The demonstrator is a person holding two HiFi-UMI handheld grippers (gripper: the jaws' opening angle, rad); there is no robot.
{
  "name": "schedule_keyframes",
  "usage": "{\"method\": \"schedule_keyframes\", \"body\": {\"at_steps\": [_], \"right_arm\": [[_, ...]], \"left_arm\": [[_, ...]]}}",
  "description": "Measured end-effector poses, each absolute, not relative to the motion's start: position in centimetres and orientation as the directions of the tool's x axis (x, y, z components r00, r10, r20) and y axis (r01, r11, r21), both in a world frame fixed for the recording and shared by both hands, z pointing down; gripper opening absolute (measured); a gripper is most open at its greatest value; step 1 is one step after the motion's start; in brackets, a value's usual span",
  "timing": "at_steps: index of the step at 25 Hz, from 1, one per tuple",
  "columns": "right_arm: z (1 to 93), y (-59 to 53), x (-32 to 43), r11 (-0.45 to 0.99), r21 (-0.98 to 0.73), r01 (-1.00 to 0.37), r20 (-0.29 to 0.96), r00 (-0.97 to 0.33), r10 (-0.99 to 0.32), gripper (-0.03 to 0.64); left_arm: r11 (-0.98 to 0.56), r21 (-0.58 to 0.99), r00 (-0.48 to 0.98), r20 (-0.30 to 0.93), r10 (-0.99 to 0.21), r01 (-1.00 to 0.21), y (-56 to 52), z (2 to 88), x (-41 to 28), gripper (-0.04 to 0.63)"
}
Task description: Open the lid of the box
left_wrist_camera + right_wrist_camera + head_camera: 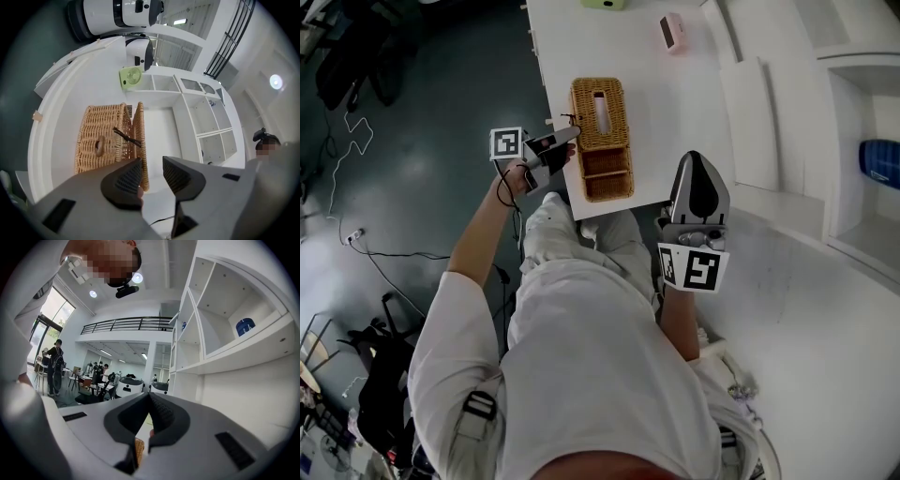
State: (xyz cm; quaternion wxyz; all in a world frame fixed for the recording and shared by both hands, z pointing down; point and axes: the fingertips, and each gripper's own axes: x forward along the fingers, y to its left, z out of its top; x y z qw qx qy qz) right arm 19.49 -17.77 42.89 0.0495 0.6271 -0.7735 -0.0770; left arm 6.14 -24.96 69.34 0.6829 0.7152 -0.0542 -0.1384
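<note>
Wicker box (600,141) stands at the tabletop's (675,112) near edge, with bare surface to its right. Left gripper (152,164), jaws apart and gripping nothing, meets the box's left side, one pad just beside a thin wicker edge. Right gripper (150,397), jaws closed and empty, is held apart by the near right corner.

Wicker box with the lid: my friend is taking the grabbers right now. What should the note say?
Left gripper: jaws open, with the lid edge between them, close to one pad, not pinched.
Right gripper: jaws shut, empty, held up to the right and away from the wicker box.
The box sits on the white table near its front edge.
Done: the cord loop looks off the wooden toggle; the lid looks barely lifted.
Left to do: close on the lid edge and swing it open.
</note>
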Motion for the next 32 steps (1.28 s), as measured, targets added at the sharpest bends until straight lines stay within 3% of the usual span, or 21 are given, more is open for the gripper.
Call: {"method": "schedule_keyframes", "body": {"at_steps": [14, 24, 28, 32], "right_arm": [[36.9, -18.7, 24.4, 0.190, 0.186, -0.964, -0.032, -0.200, -0.979, -0.002], [35.1, -19.0, 30.3, 0.162, 0.207, -0.965, -0.053, -0.176, -0.983, -0.002], [35.0, -18.9, 30.8, 0.171, 0.192, -0.966, -0.057, -0.185, -0.981, -0.002], [34.5, -19.0, 29.3, 0.201, 0.183, -0.962, -0.073, -0.217, -0.973, -0.002]], "left_arm": [[-0.101, 0.979, 0.964, -0.191, -0.186, 0.175, -25.9, 61.3, 16.4, 0.127], [-0.071, 0.980, 0.969, -0.196, -0.151, 0.187, -27.2, 62.2, 26.6, 0.128], [-0.088, 0.977, 0.968, -0.205, -0.144, 0.194, -26.9, 60.2, 27.0, 0.135], [-0.120, 0.986, 0.975, -0.136, -0.175, 0.116, -27.0, 60.2, 24.4, 0.143]]}}
